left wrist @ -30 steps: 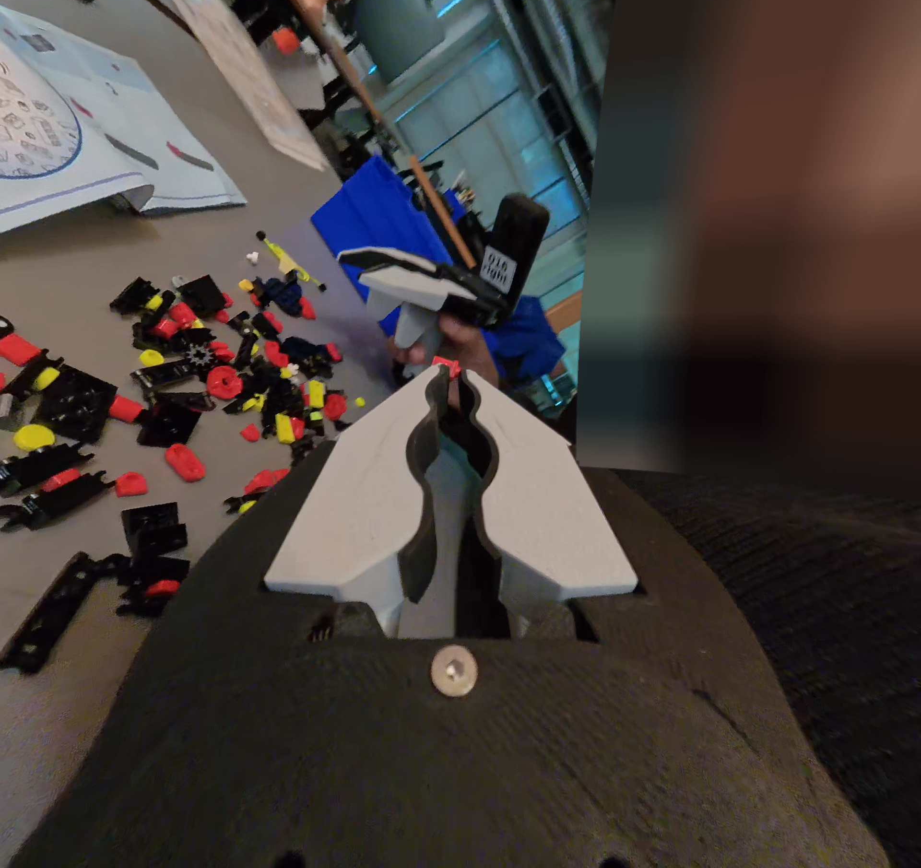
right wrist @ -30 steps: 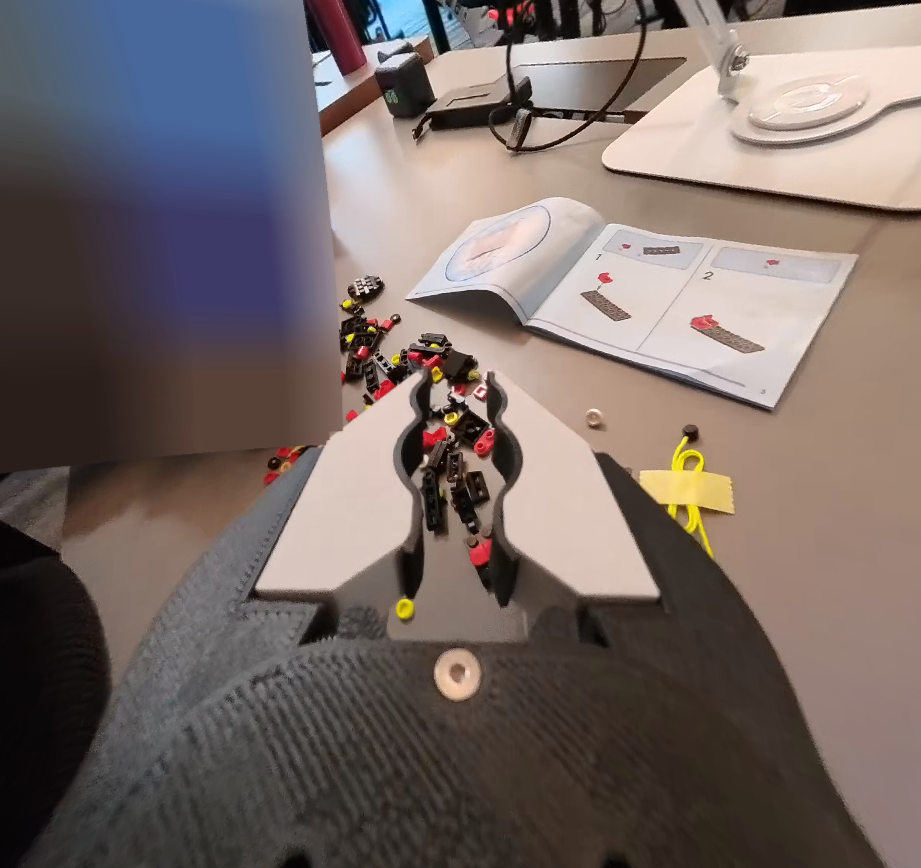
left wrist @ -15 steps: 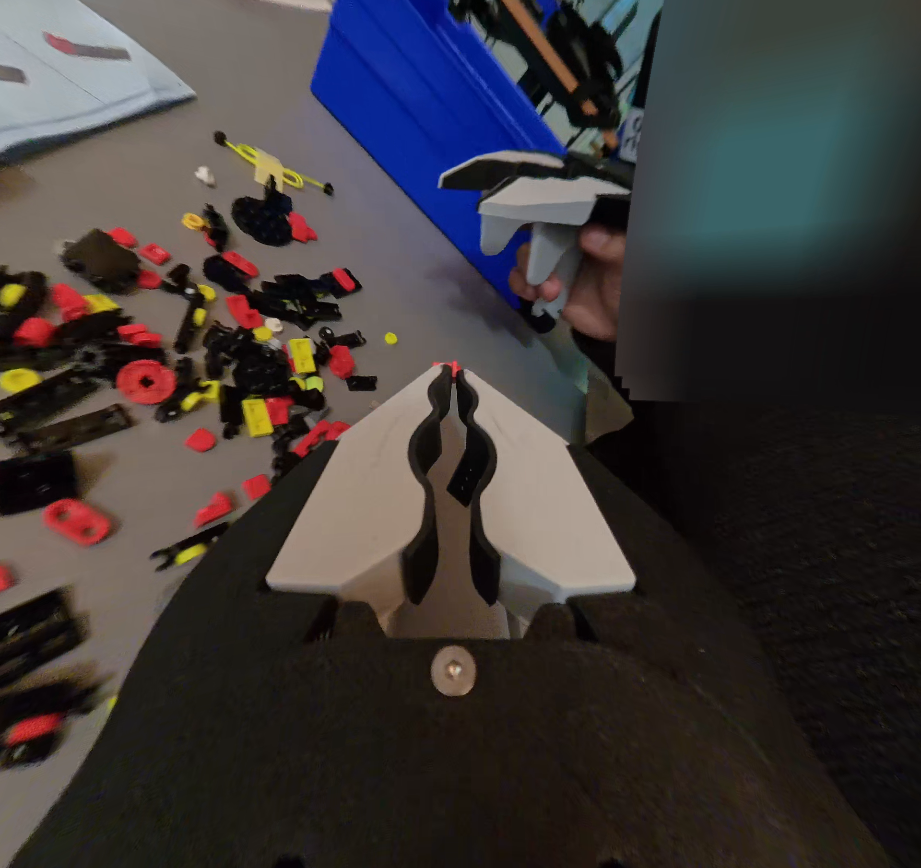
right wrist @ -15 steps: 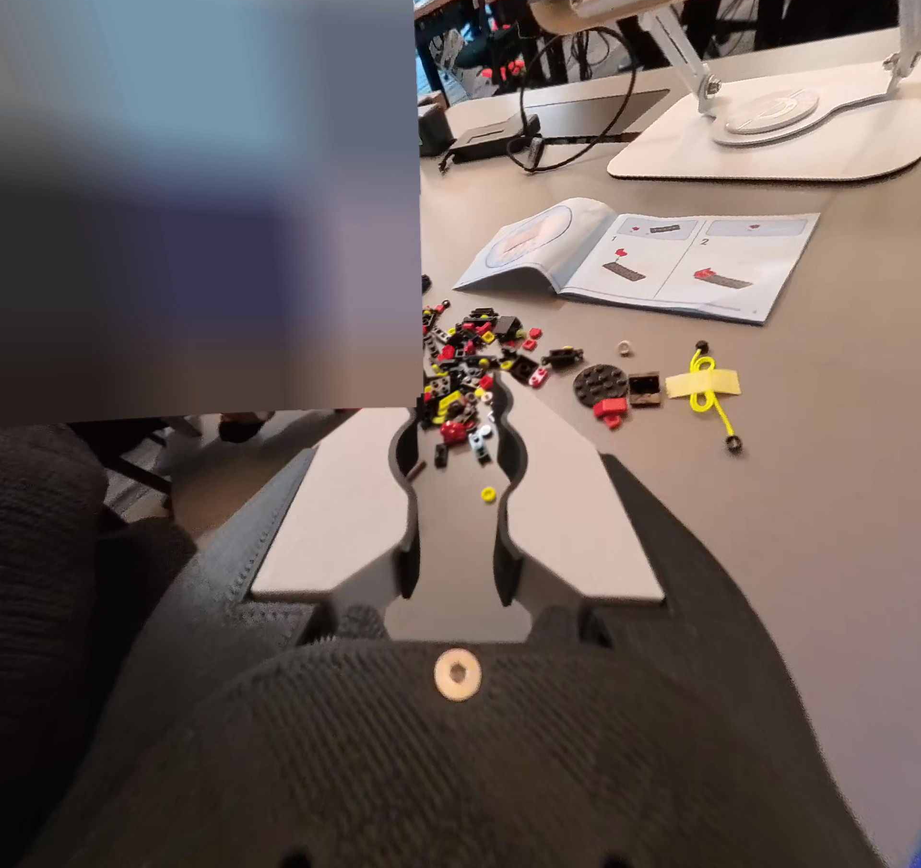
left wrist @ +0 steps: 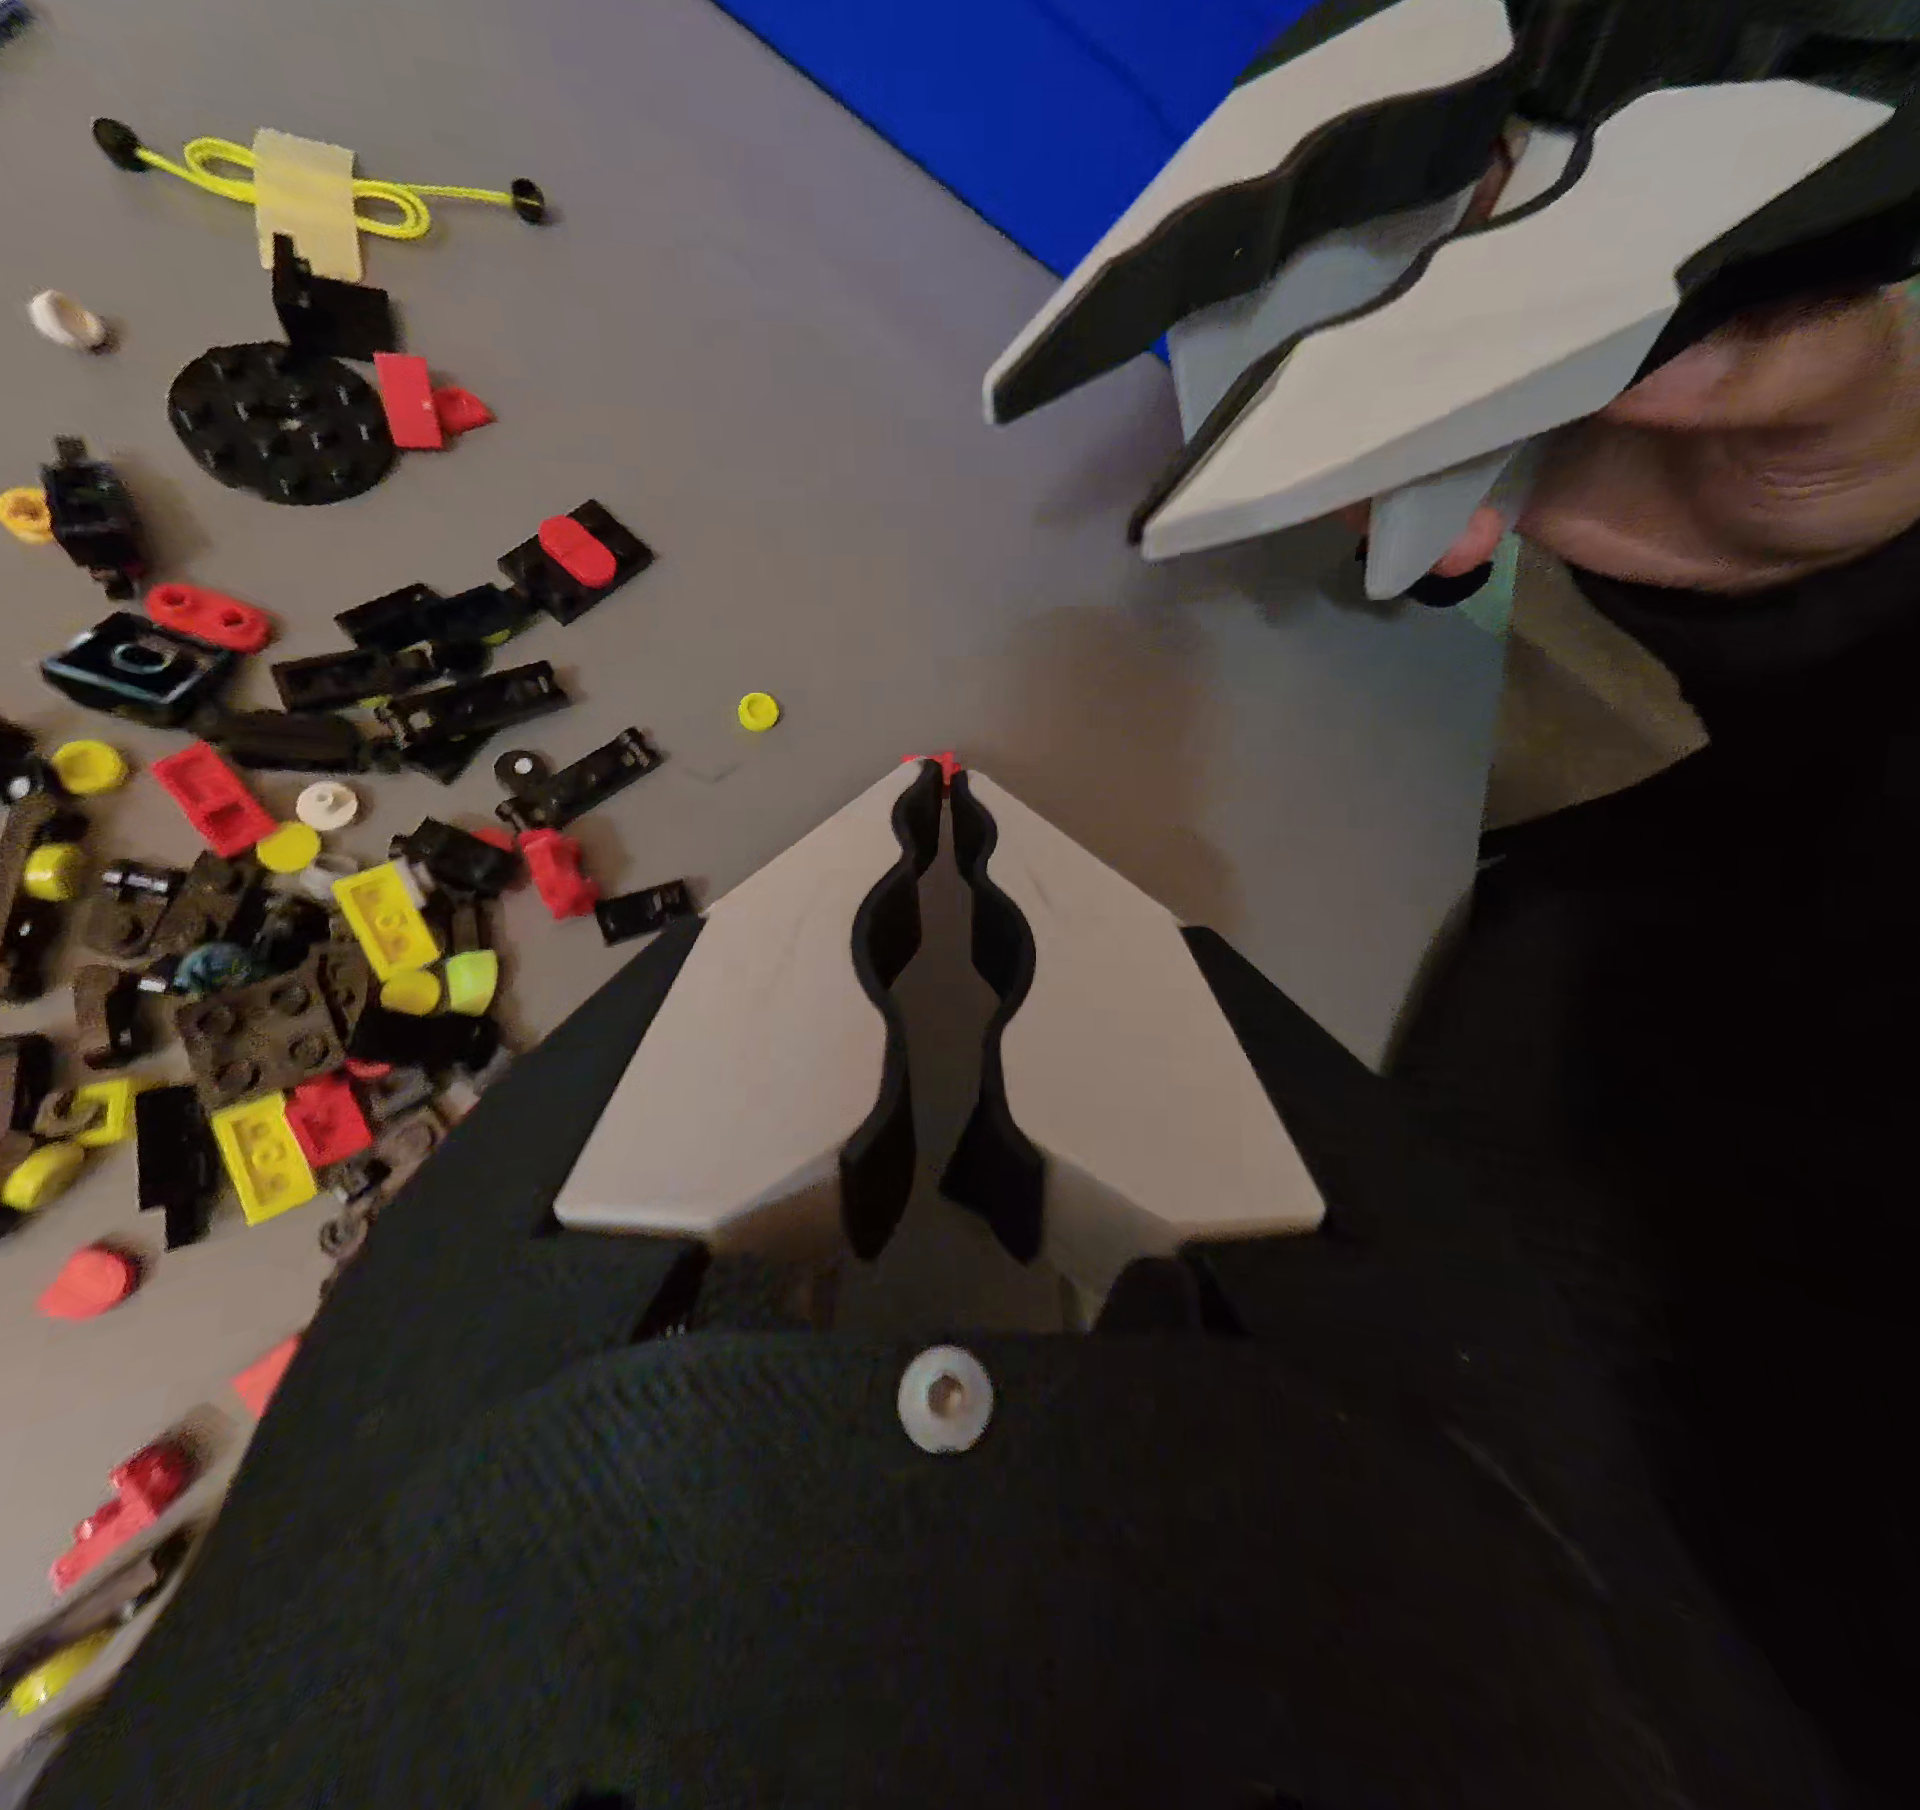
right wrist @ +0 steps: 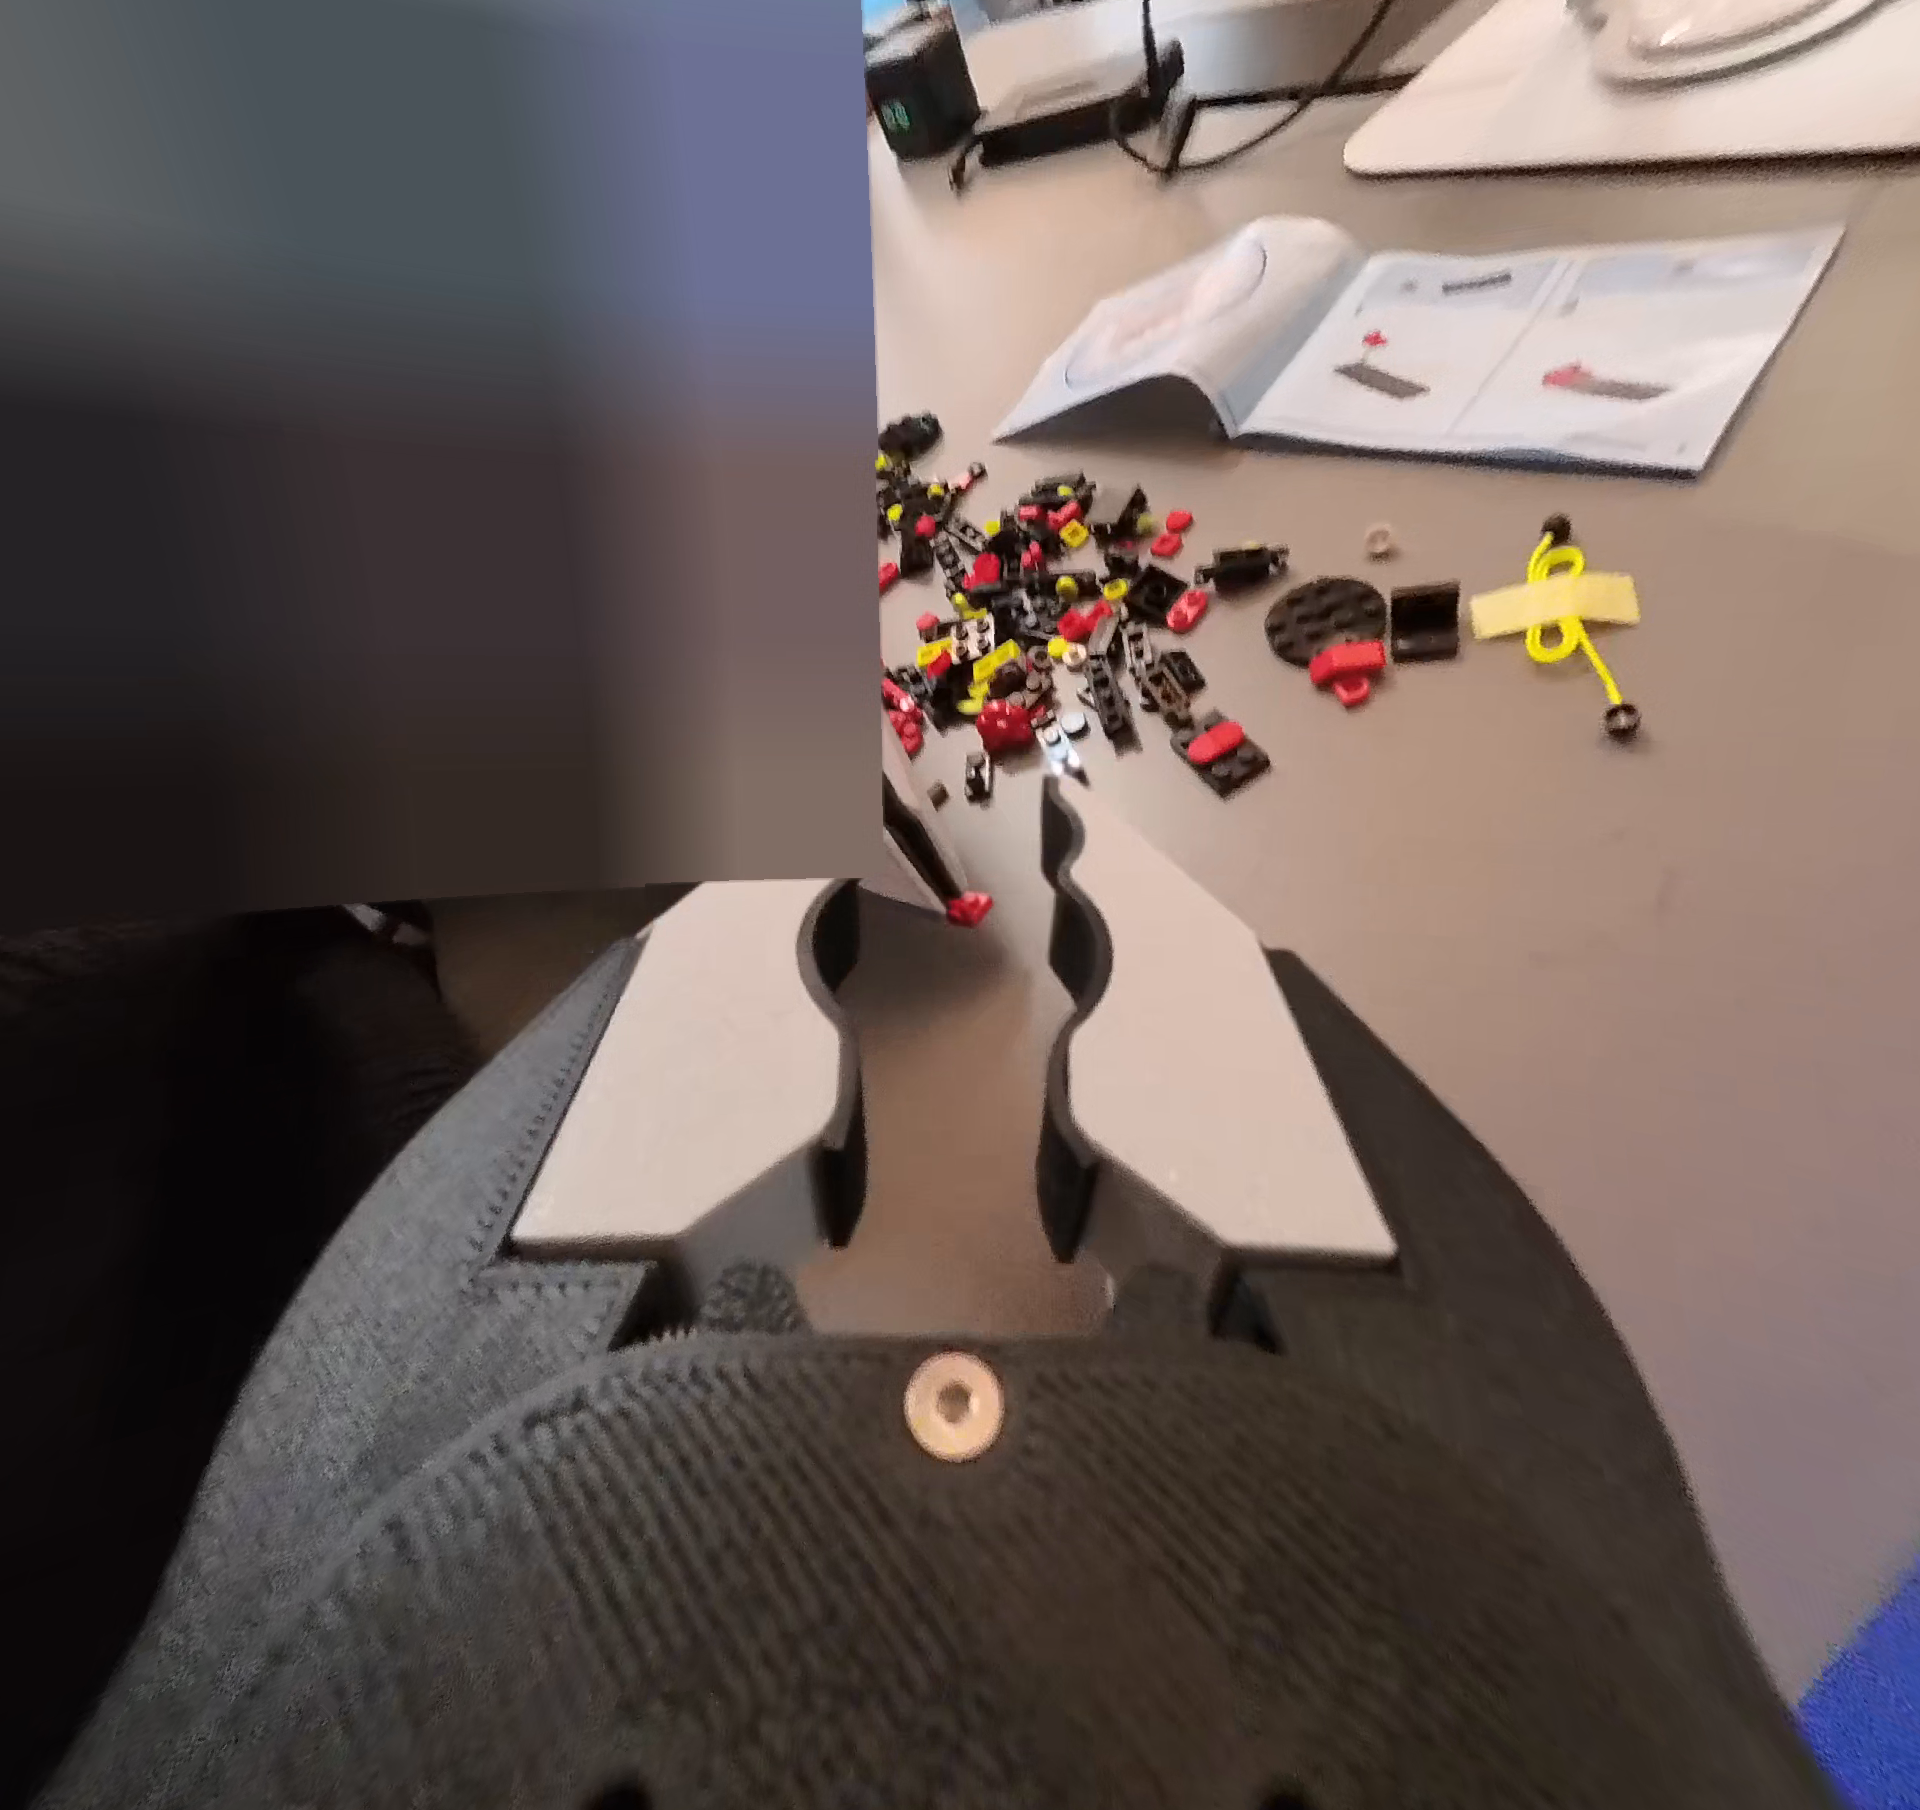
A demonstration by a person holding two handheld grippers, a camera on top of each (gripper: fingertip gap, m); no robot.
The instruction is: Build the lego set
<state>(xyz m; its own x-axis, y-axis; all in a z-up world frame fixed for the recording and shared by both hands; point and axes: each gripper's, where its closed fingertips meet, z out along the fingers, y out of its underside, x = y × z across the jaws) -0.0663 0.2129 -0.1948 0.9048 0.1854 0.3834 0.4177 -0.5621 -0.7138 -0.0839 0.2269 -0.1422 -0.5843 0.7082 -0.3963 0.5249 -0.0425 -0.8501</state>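
My left gripper point(left wrist: 940, 773) is shut on a small red lego piece point(left wrist: 943, 761) pinched at its very tips, above the grey table point(left wrist: 852, 472). My right gripper point(left wrist: 1070, 472) is open and empty, up and to the right of it, held by a hand point(left wrist: 1704, 472). In the right wrist view the right gripper point(right wrist: 961, 825) is open, its left fingertip hidden by a blurred patch. The left gripper's tip with the red piece point(right wrist: 971, 908) shows between the right gripper's fingers. A loose pile of black, red and yellow lego pieces point(left wrist: 260, 929) lies to the left and also shows in the right wrist view point(right wrist: 1039, 638).
A black round plate point(right wrist: 1327, 617), a taped yellow string point(right wrist: 1553, 607) and an open instruction booklet point(right wrist: 1455, 347) lie beyond the pile. A blue bin point(left wrist: 1039, 25) stands behind the grippers. A white stand base point(right wrist: 1662, 77), a black box and cables point(right wrist: 925, 98) sit at the far side. Some 6 cm of space lies between my two pairs of fingers. From either gripper's tips it is about 12 cm to the black round plate point(right wrist: 1327, 617). Seen from the left wrist view point(left wrist: 291, 413) as well.
My left gripper has tilted down toward the table and come close to the right gripper, still holding the red piece. My right gripper has opened wider and drawn back from the pile.
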